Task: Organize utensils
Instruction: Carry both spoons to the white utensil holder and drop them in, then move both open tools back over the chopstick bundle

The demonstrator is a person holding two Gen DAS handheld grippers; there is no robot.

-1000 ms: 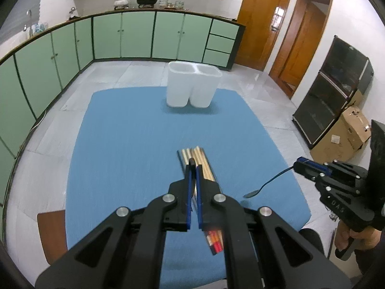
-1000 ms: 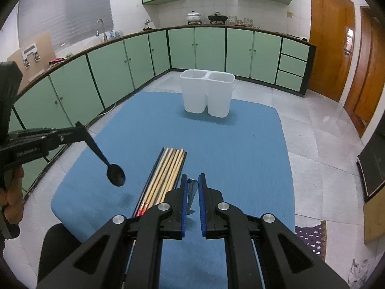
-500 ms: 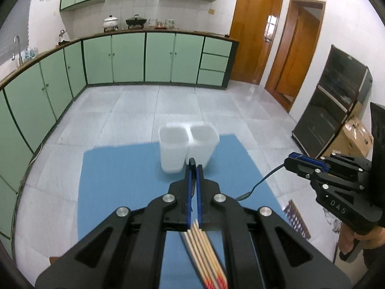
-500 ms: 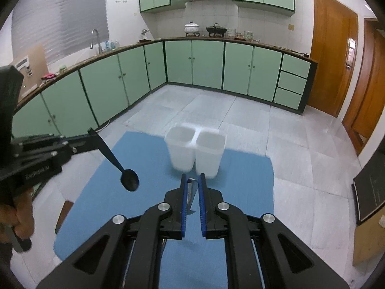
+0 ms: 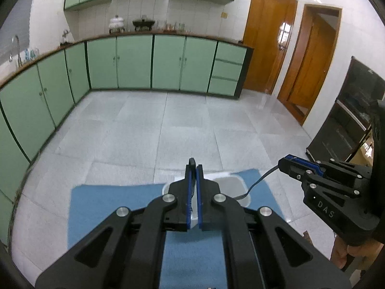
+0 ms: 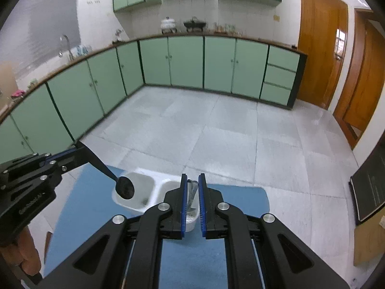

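Observation:
A white two-compartment holder (image 6: 142,187) stands at the far edge of the blue mat (image 6: 91,207); it also shows in the left wrist view (image 5: 231,185). My left gripper (image 5: 194,171) is shut on a black spoon (image 6: 124,187), whose bowl hangs over the holder's left compartment. My right gripper (image 6: 192,180) is shut on a metal utensil (image 6: 191,192), held over the right compartment; its thin handle and tip show in the left wrist view (image 5: 257,183). The chopsticks are out of view.
The mat (image 5: 115,204) covers the table. Beyond it lie a grey tiled floor (image 6: 228,132), green cabinets (image 6: 187,62), wooden doors (image 5: 269,48) and a black cabinet (image 5: 349,120) at the right.
Both grippers have moved forward and up with their utensils to just above the holder. The chopsticks have dropped out of view below.

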